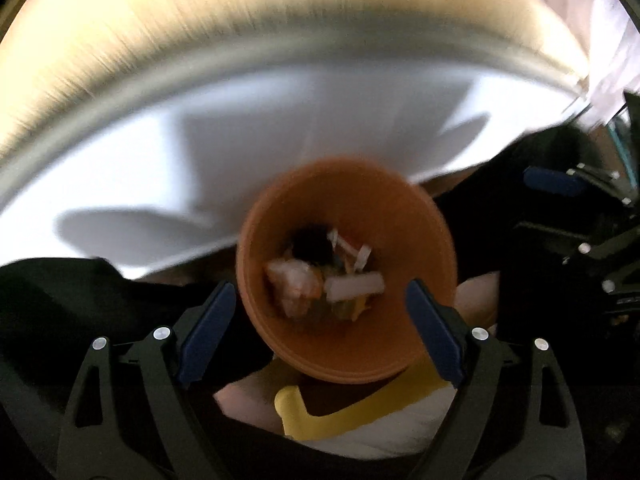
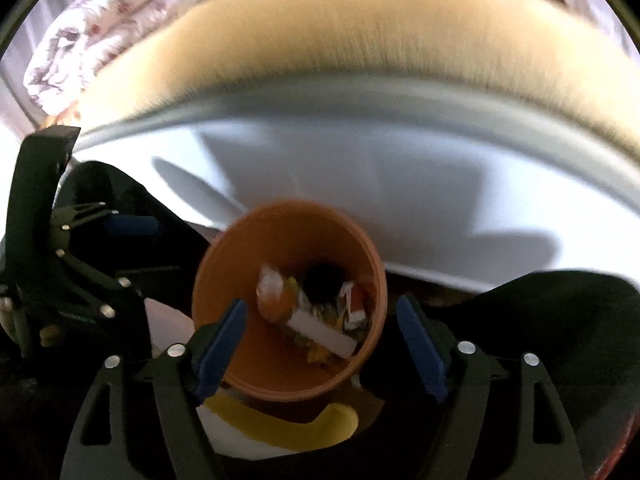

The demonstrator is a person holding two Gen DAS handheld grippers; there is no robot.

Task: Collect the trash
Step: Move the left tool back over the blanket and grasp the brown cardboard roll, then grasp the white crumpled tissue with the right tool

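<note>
An orange bin (image 1: 400, 248) stands below the table's near edge and holds several scraps of trash (image 1: 328, 280): white paper pieces, orange and yellow bits. It also shows in the right wrist view (image 2: 248, 264), with the trash (image 2: 320, 316) inside. My left gripper (image 1: 320, 300) hovers over the bin mouth, jaws wide apart and empty. My right gripper (image 2: 322, 316) hovers over the same bin, jaws wide apart and empty. The right gripper also shows at the right of the left wrist view (image 1: 560, 184), and the left gripper at the left of the right wrist view (image 2: 128, 224).
A white table top (image 1: 280, 128) with a grey edge lies beyond the bin, and a tan surface (image 1: 240, 20) behind it. A yellow and white object (image 1: 360, 412) lies under the bin. A floral quilt (image 2: 100, 28) is at the far left. Both views are motion-blurred.
</note>
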